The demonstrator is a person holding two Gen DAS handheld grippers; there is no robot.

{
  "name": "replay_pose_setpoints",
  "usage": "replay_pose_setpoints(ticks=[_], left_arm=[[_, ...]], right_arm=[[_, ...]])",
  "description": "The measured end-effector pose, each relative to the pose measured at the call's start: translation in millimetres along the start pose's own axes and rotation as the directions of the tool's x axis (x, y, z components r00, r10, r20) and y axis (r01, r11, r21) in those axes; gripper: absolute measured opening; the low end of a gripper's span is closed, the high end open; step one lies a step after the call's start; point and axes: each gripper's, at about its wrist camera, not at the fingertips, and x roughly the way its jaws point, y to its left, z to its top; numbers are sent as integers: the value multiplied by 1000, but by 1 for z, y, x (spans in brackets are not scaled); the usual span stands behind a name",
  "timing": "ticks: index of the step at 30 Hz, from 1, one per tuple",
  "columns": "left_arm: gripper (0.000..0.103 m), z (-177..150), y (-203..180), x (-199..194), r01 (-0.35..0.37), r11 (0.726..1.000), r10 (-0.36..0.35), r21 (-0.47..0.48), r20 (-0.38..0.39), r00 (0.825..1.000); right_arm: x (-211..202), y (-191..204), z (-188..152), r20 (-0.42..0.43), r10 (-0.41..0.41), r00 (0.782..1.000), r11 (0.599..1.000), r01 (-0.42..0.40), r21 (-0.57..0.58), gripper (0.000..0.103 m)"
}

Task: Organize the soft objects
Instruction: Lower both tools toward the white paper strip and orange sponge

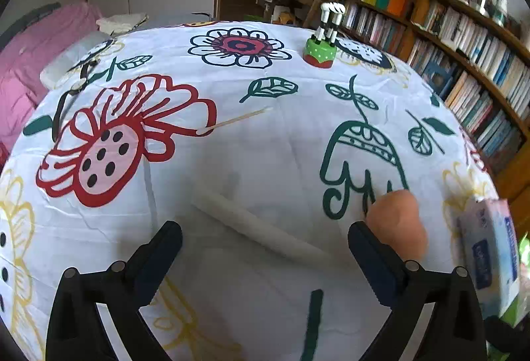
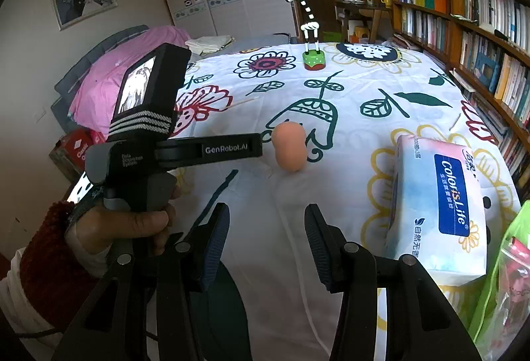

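At the left of the right wrist view, my left tongs (image 1: 265, 248) stand wide with nothing between them. Mid-frame, the peach peanut-shaped squishy (image 2: 289, 147) lies on the flowered table cloth (image 2: 331, 96). My right tongs (image 2: 266, 228), lower centre, gape empty. The tissue pack (image 2: 437, 205) sits right.

Bed under a white floral cover (image 2: 298, 228)

On it lie a peach peanut-shaped soft toy (image 2: 289, 147), a tissue pack (image 2: 437, 205), a thin wooden stick (image 1: 237, 119), a white cylinder (image 1: 251, 222), and, upright at the far end, a zebra figure on a green base (image 2: 313, 58).
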Motion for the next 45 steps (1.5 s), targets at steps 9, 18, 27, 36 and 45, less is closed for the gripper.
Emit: replay_pose_setpoints(ticks=[9, 18, 27, 36, 45], left_arm=[[102, -4, 19, -4, -50, 998, 51, 26, -8, 999], [102, -15, 45, -19, -44, 999, 44, -21, 1, 999], [102, -18, 47, -24, 15, 998, -14, -56, 20, 1000], [102, -26, 14, -27, 114, 993, -113, 41, -10, 994], [102, -26, -11, -20, 77, 994, -75, 78, -30, 997]], right_arm=[[1, 3, -2, -4, 7, 1000, 1000, -7, 1, 49], [0, 8, -2, -3, 8, 1000, 1000, -8, -7, 49], [-2, 10, -3, -1, 2, 1000, 1000, -2, -9, 49], [-5, -1, -5, 0, -16, 1000, 999, 16, 28, 49], [-10, -8, -4, 13, -21, 1000, 999, 20, 49, 49]])
